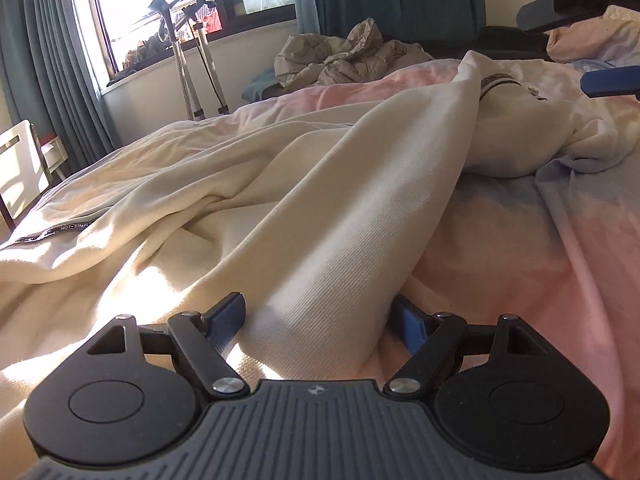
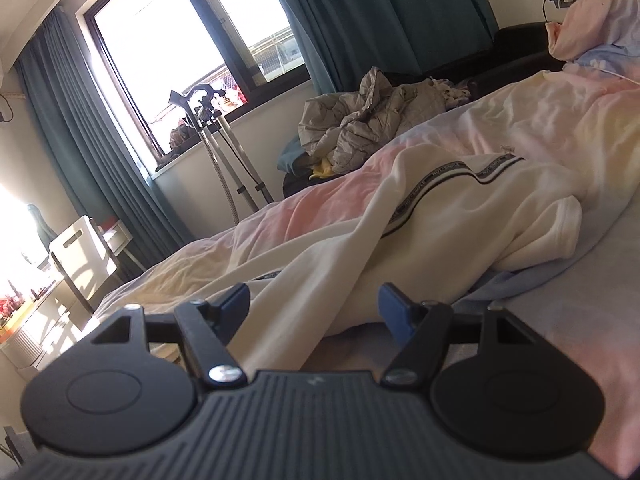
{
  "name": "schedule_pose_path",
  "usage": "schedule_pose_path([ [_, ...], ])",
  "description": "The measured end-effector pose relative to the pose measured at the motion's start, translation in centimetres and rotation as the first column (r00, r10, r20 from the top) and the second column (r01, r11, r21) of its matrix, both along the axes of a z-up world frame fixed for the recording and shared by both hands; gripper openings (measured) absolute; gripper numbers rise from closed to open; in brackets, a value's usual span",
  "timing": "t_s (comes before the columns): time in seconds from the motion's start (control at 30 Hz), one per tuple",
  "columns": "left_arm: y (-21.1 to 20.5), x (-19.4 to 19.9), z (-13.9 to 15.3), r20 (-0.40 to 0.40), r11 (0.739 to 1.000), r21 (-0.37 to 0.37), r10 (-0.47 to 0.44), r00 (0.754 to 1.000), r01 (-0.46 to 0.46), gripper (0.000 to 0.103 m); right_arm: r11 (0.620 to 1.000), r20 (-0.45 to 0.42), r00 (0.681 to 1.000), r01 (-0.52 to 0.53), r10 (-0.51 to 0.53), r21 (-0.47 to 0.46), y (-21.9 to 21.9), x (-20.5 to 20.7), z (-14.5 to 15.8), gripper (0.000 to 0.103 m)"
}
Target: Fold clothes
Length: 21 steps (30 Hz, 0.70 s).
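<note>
Left wrist view: the left gripper [image 1: 318,314] has its jaws spread wide, and a raised ridge of the cream garment [image 1: 304,184] runs straight between them, the pads not visibly pressing it. That fold's long axis leads away forward and to the right, toward the bunched end near the right gripper [image 2: 314,306]. Its jaws also stand apart, a cloth edge lying between them, unclamped. Both sit low on the pastel bedspread [image 1: 520,248]; the left seems nearer a pinch
</note>
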<state>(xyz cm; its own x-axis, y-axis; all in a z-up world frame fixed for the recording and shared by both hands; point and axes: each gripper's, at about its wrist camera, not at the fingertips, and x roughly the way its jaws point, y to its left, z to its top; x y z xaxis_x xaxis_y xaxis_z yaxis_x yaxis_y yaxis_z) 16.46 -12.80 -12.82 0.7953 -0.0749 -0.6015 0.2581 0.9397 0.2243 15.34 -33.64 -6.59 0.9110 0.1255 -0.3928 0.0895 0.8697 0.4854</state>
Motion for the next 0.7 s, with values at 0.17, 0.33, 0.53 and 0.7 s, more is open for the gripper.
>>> schedule_pose_path([
  [0.17, -0.4, 0.4, 0.0, -0.006, 1.0, 0.013, 0.002, 1.0, -0.002, 0.077, 0.999, -0.019, 1.0, 0.004, -0.003, 0.047, -0.2, 0.7, -0.6, 0.072],
  [0.33, -0.6, 1.0, 0.3, -0.026, 1.0, 0.019, 0.021, 0.999, -0.02, 0.061, 0.998, -0.01, 1.0, 0.006, -0.006, 0.06, -0.3, 0.3, -0.3, 0.072],
  [0.53, -0.9, 1.3, 1.3, -0.079, 0.999, 0.0, 0.041, 0.996, -0.042, 0.041, 0.998, -0.006, 1.0, 0.009, -0.008, 0.07, -0.4, 0.0, -0.1, 0.072],
  [0.7, -0.3, 0.6, 3.1, -0.091, 0.998, -0.053, 0.02, 0.996, -0.025, 0.016, 0.997, -0.002, 1.0, 0.015, -0.015, 0.069, -0.6, -0.1, -0.1, 0.072],
])
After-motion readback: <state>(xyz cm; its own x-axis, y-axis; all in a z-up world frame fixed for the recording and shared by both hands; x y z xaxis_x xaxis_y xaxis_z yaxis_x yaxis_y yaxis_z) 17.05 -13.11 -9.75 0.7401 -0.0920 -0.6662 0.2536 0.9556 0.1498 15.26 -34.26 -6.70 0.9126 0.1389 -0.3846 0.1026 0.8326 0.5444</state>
